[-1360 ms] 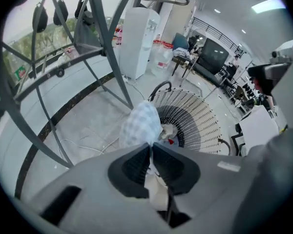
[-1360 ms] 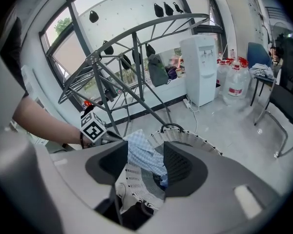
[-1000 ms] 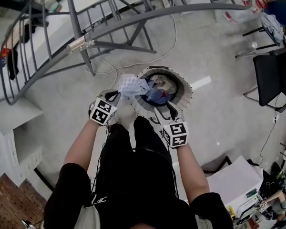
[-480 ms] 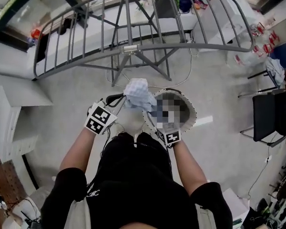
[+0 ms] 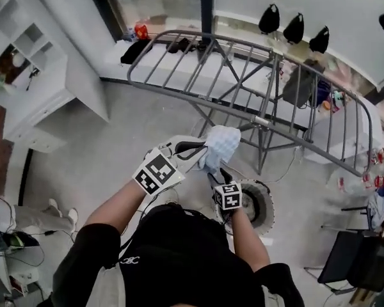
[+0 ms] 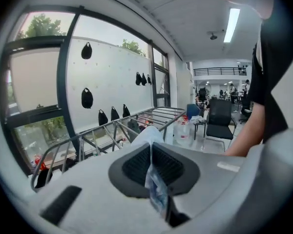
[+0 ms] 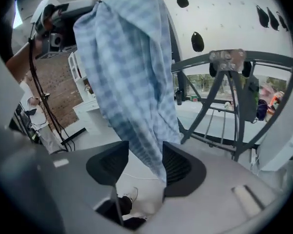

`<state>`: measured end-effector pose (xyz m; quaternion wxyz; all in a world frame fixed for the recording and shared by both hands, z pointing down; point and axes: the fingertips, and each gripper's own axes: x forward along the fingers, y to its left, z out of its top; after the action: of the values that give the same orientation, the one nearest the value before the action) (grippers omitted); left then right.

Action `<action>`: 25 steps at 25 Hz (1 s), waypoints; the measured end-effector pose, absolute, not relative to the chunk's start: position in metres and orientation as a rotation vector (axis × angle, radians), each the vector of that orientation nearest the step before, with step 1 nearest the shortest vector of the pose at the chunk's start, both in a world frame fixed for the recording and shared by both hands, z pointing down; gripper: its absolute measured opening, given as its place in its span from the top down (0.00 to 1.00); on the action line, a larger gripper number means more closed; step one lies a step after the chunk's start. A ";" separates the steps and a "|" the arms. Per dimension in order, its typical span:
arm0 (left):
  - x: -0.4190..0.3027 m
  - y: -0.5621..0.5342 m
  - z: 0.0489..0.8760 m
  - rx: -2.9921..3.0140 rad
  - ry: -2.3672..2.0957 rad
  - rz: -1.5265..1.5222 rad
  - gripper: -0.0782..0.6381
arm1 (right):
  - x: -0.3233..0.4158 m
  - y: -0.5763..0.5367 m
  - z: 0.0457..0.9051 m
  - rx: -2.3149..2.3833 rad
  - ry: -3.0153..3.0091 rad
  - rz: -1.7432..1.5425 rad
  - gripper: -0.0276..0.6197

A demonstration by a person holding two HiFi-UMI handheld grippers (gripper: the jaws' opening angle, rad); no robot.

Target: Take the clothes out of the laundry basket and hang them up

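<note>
The light blue-and-white checked cloth (image 5: 221,144) is a soft woven piece, bunched and creased, its check fine and even across the folds. In the head view it is held in the air in front of the person's chest, above the pale floor and just short of the near rail of the grey metal drying rack (image 5: 243,85). The left gripper (image 5: 197,151) has it: in the left gripper view the jaws of the left gripper (image 6: 151,165) are closed tight, with a thin edge of cloth (image 6: 157,191) pinched between the pads and the rest bulging pale beyond them. From that grip the cloth (image 7: 132,77) hangs down in a long tapering fold, as the right gripper view shows. Its lower tip lies between the jaws of the right gripper (image 7: 145,167), which stand well apart; the tip rests against one pad only and is not clamped. In the head view the right gripper (image 5: 219,175) sits just below and beside the cloth, pointing up towards it. The round white laundry basket (image 5: 266,204) stands on the floor beneath the right forearm, largely covered by it. The rack (image 7: 234,82) spreads its arched rails past the cloth, with a white wall bearing black hanging pouches (image 5: 269,19) behind. A white shelf unit (image 5: 32,56) stands at the left and a black chair (image 5: 345,267) at the lower right.
</note>
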<state>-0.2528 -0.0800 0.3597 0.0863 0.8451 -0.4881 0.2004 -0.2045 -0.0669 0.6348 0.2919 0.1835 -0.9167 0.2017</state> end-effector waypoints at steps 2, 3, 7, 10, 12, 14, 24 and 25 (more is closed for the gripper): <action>-0.279 -0.066 0.340 2.500 -1.529 0.546 0.86 | -0.237 -0.065 0.626 0.474 -2.457 0.526 0.69; -0.293 -0.059 0.332 2.488 -1.569 0.532 0.86 | -0.251 -0.063 0.623 0.469 -2.462 0.532 0.76; -0.350 -0.027 0.314 2.413 -1.699 0.508 0.86 | -0.301 -0.049 0.606 0.443 -2.486 0.599 0.93; -0.392 -0.007 0.302 2.349 -1.799 0.462 0.86 | -0.338 -0.038 0.591 0.363 -2.520 0.563 0.93; -0.411 0.002 0.298 2.314 -1.851 0.447 0.86 | -0.355 -0.031 0.585 0.300 -2.537 0.528 0.92; -0.424 0.011 0.299 2.281 -1.886 0.438 0.86 | -0.365 -0.021 0.583 0.251 -2.546 0.492 0.92; -0.487 0.046 0.311 2.112 -2.028 0.388 0.86 | -0.377 -0.024 0.562 0.268 -2.586 0.574 0.92; -0.492 0.048 0.314 2.091 -2.041 0.380 0.86 | -0.375 -0.030 0.557 0.280 -2.593 0.575 0.92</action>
<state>-0.4921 0.0481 0.3136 0.0971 0.7062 -0.6894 0.1284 -0.3745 -0.0301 0.5573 0.2334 0.1020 -0.9441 0.2094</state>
